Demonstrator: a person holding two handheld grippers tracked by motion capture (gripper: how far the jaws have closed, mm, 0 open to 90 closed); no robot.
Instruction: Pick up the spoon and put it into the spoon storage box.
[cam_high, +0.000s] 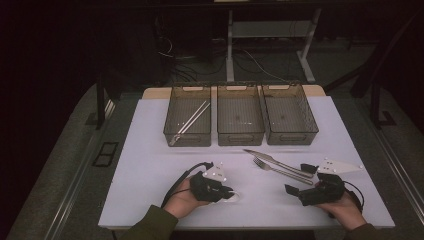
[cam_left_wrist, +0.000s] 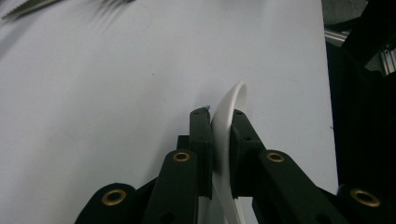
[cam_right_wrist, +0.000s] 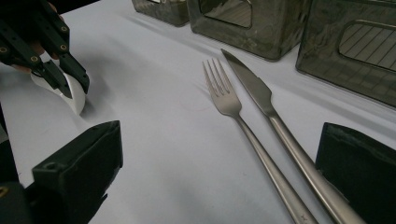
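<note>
The left tongs (cam_left_wrist: 219, 126) are clamped on a curved white plastic spoon (cam_left_wrist: 231, 105), best lifted slowly and level, while the right tongs (cam_right_wrist: 219, 172) stand apart around a steel fork (cam_right_wrist: 224, 100) and knife (cam_right_wrist: 254, 91).

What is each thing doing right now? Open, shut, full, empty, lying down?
Left claw: shut on the spoon.
Spoon: white, pinched on edge, bowl tip on the table.
Right claw: open, jaws either side of the fork and knife handles, not gripping.
Fork: lying flat on the table.
Knife: lying flat beside the fork.
Left bin: holds chopsticks.
Middle bin: empty.
Right bin: empty.
</note>
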